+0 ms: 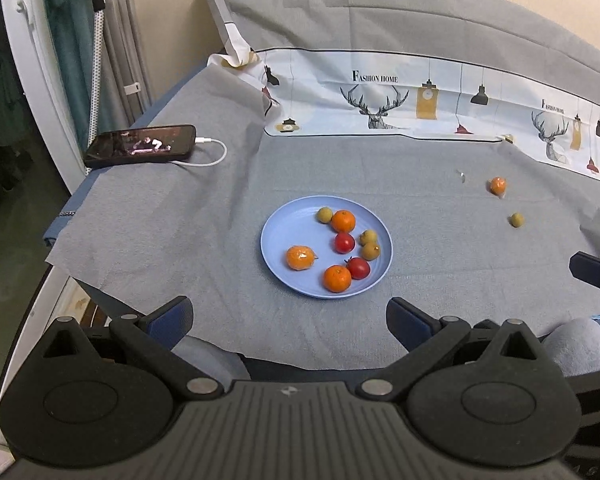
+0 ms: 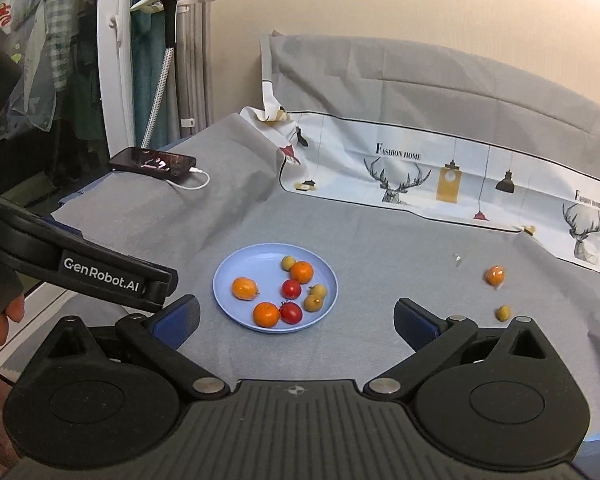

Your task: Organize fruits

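Note:
A light blue plate (image 1: 284, 236) (image 2: 236, 276) sits mid-table on grey cloth. It holds three oranges, two red tomatoes and three small yellow-brown fruits. One loose orange (image 1: 498, 185) (image 2: 494, 275) and one small yellow-green fruit (image 1: 517, 219) (image 2: 503, 312) lie on the cloth to the right of the plate. My left gripper (image 1: 290, 316) is open and empty, near the table's front edge. My right gripper (image 2: 296, 316) is open and empty, just in front of the plate.
A black phone (image 1: 140, 145) (image 2: 153, 163) with a white cable lies at the back left. A patterned cloth (image 1: 420, 96) drapes along the back. The left gripper's body (image 2: 84, 268) shows at the left of the right wrist view.

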Available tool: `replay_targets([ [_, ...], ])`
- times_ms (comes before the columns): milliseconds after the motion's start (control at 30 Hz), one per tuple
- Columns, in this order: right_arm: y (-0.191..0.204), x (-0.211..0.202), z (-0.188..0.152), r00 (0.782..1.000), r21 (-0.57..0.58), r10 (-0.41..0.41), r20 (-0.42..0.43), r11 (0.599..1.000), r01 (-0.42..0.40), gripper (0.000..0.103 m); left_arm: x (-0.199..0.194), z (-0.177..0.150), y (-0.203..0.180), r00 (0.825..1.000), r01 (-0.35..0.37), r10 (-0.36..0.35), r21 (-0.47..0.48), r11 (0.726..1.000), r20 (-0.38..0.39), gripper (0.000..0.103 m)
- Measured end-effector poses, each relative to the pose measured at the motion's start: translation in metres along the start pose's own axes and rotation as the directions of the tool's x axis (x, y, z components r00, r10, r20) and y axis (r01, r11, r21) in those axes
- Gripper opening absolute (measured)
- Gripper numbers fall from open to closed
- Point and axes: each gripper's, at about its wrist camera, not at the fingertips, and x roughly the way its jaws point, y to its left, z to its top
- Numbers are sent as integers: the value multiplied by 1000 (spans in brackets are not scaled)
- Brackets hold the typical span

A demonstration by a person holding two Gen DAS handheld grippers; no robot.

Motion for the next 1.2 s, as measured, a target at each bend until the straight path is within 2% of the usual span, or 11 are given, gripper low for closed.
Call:
replay_targets([
  [533,-7,12,-5,999,47,15,-30,999,-14,102,10,1,-4,1000,-18,18,37,999,-11,103],
  [900,-15,41,-14,994,82,43,-101,996,-34,102,41,8,-8,997,-25,30,64,998,-73,103],
  [1067,-35,63,-21,990,159,23,-139,987,0,102,59,15,-13,993,-24,32,67,997,-116,103],
  [1200,-66,91,-34,984,249,-48,-171,964,91,102,77,26,-19,987,-14,23,55,998,-158,103],
])
